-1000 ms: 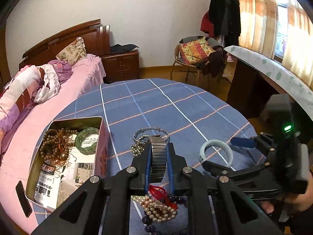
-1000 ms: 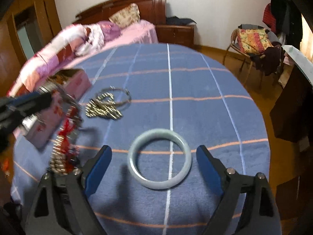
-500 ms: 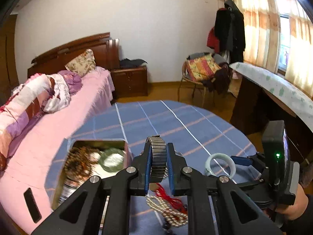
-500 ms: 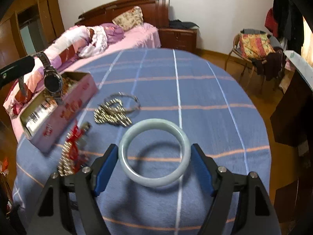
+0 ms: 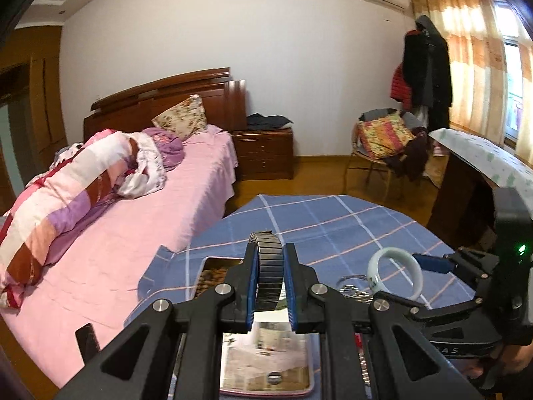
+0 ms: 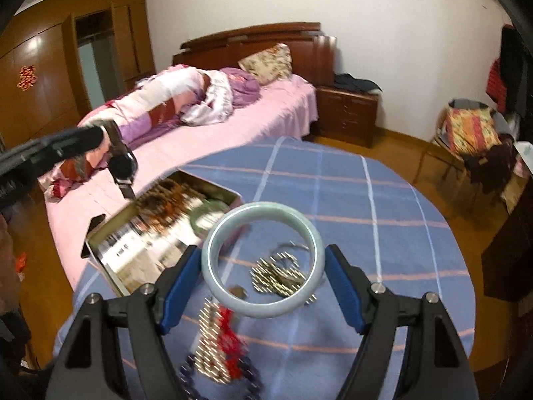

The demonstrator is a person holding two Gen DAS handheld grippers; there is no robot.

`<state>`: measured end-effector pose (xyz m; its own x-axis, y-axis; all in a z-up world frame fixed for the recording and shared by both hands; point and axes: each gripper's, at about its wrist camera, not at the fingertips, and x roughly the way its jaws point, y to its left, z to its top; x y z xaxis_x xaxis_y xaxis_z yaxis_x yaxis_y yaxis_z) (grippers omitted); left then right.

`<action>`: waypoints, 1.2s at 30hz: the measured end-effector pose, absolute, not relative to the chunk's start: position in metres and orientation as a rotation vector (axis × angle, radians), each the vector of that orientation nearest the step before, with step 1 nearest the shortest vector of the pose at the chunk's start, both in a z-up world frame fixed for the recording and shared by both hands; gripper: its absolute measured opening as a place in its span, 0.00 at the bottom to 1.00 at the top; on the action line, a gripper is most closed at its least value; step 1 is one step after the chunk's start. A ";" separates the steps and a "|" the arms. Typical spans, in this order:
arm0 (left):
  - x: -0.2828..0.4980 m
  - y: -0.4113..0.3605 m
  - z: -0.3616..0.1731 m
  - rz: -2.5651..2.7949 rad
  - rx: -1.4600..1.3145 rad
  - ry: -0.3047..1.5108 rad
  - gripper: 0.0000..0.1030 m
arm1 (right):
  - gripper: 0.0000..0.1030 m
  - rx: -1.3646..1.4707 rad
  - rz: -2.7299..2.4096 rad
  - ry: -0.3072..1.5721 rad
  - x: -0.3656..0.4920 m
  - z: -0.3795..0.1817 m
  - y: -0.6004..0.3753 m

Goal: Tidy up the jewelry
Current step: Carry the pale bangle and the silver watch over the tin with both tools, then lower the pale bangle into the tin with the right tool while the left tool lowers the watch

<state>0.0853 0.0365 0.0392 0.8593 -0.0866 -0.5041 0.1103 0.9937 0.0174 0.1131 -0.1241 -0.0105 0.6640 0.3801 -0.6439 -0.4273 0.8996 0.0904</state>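
Observation:
My left gripper [image 5: 269, 266] is shut on a black metal-band wristwatch [image 5: 269, 268] and holds it in the air above the open tin box [image 5: 266, 371]. From the right wrist view the watch [image 6: 122, 168] hangs over the box [image 6: 110, 268], which holds wooden beads and a green bangle [image 6: 208, 215]. My right gripper [image 6: 263, 266] is shut on a pale jade bangle [image 6: 263, 310], lifted above the blue tablecloth [image 6: 366, 233]; the bangle also shows in the left wrist view [image 5: 396, 273].
On the cloth lie a silver bracelet pile [image 6: 279, 273], a pearl strand with a red tassel [image 6: 216, 343] and dark beads [image 6: 190, 376]. A pink bed [image 5: 116, 233] stands left of the table, a chair [image 5: 386, 146] and a desk [image 5: 483, 173] to the right.
Both grippers have risen off the table. The right gripper closed on the jade bangle and lifted it. The left gripper carried the watch up and left, over the tin box.

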 end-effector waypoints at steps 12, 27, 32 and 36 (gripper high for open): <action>0.098 0.076 0.010 -0.035 0.003 0.590 0.14 | 0.75 -0.132 0.570 0.686 0.125 -0.009 -0.055; 0.111 0.079 -0.033 -0.027 0.001 0.672 0.14 | 0.75 -0.190 0.604 0.731 0.135 -0.043 -0.018; 0.114 0.082 -0.043 -0.022 -0.002 0.696 0.14 | 0.75 -0.209 0.608 0.755 0.136 -0.052 -0.012; 0.118 0.085 -0.049 -0.018 -0.010 0.714 0.14 | 0.75 -0.219 0.600 0.765 0.138 -0.057 -0.010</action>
<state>0.1181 0.0851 -0.0490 0.7555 -0.0203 -0.6548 0.0135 0.9998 -0.0154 0.1378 -0.0099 -0.0572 0.5653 0.4280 -0.7052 -0.5824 0.8125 0.0263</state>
